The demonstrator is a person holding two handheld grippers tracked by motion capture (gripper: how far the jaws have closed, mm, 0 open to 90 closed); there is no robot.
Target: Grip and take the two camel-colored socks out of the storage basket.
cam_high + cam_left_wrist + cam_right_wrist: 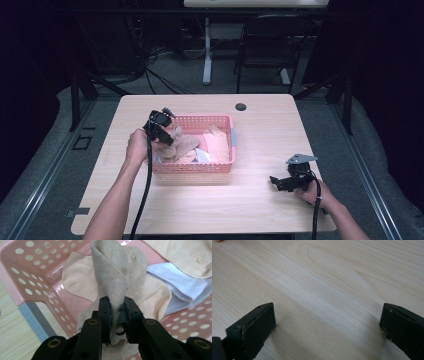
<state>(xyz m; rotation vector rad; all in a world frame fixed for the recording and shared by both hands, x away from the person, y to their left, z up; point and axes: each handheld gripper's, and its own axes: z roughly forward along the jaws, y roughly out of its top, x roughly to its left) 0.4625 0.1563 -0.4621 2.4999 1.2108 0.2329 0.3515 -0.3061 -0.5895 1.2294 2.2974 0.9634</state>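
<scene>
Beige cloth [117,277]: pinched in my left gripper [117,312] over pink basket [27,272].
Right gripper [327,322]: my jaws apart above table [332,277].

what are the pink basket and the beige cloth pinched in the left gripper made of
The pink basket looks like moulded plastic: glossy, with rows of punched round holes in its walls and floor. The beige cloth looks like a soft knit fabric, perhaps cotton: matte, with fine ribbing, and it folds limply where the left gripper pinches it. The exact fibre cannot be told.
</scene>
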